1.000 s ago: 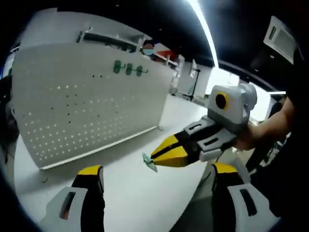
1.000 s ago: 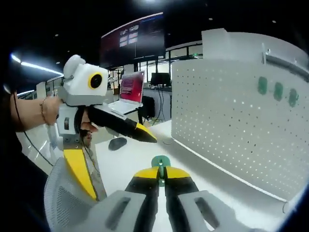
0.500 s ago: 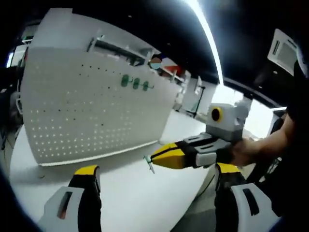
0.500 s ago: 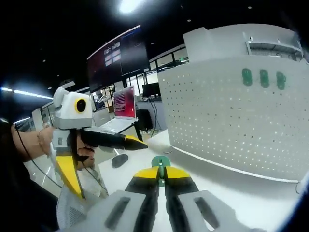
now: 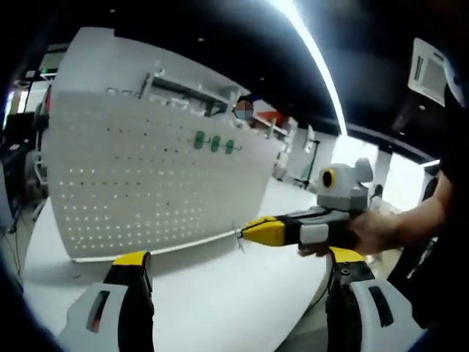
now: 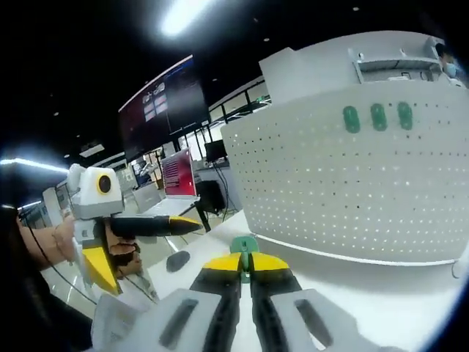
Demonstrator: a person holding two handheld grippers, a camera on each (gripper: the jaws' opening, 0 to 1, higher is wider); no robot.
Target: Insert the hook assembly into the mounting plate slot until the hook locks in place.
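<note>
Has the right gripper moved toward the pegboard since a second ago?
Yes. In the left gripper view, the right gripper has closed in on the pegboard's bottom edge.

The hook assembly (image 6: 244,246) is a small green plastic piece with a rounded head, pinched between the closed yellow tips of the right gripper (image 6: 245,262) and held in the air above the white table. The mounting plate (image 6: 352,183) is a white perforated pegboard standing upright on the table, with three green hooks (image 6: 376,117) side by side near its top edge.
</note>
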